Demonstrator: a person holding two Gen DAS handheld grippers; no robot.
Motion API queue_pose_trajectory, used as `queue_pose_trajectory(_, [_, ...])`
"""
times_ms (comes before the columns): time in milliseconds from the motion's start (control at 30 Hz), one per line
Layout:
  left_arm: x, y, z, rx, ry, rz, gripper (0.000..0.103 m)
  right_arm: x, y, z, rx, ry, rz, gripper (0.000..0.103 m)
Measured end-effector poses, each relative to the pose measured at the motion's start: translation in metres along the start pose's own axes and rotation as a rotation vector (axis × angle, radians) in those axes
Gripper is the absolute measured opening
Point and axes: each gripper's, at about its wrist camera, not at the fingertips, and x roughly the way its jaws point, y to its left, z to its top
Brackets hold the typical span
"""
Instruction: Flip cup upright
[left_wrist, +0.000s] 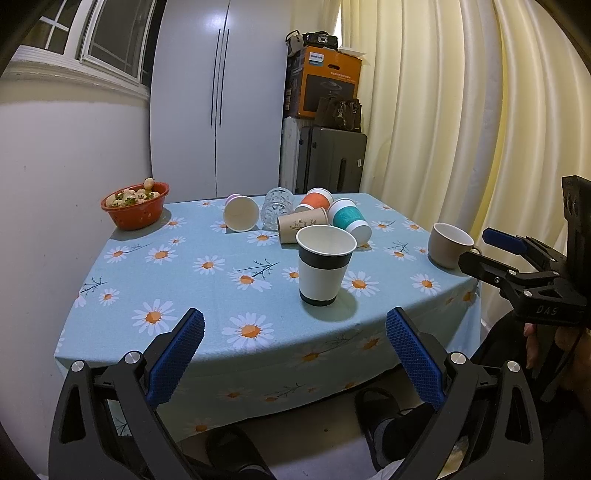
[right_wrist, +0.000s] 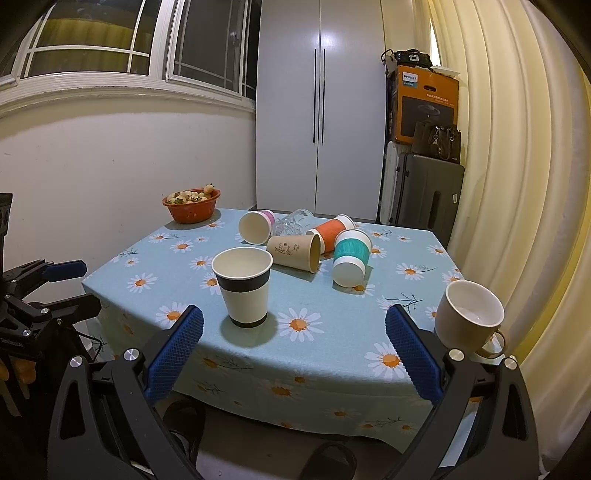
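A white paper cup with black bands (left_wrist: 325, 264) (right_wrist: 243, 286) stands upright near the table's front. A beige mug (left_wrist: 448, 243) (right_wrist: 467, 315) stands upright at the right edge. Behind lie several cups on their sides: a pink-based cup (left_wrist: 241, 213) (right_wrist: 255, 227), a clear glass (left_wrist: 277, 207) (right_wrist: 293, 221), a brown cup (left_wrist: 302, 223) (right_wrist: 293, 251), an orange cup (left_wrist: 316, 201) (right_wrist: 332, 230) and a teal cup (left_wrist: 349, 219) (right_wrist: 349, 258). My left gripper (left_wrist: 295, 354) (right_wrist: 70, 286) is open and empty before the table. My right gripper (right_wrist: 295, 350) (left_wrist: 480, 251) is open and empty too.
A red bowl of fruit (left_wrist: 136, 205) (right_wrist: 191, 204) sits at the back left corner of the daisy tablecloth (left_wrist: 207, 295) (right_wrist: 325, 350). A wall is on the left, curtains (left_wrist: 461, 110) on the right, suitcases and boxes (left_wrist: 325, 147) behind. Feet in slippers show below the table edge.
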Motion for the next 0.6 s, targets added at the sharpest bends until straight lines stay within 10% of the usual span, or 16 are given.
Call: queue_pose_trajectory(600, [0.0015,-0.0007,0.0,0.007,0.004,0.005,0.096,0.0051,0.0,-0.0031,-0.005,0.013,0.002,0.098])
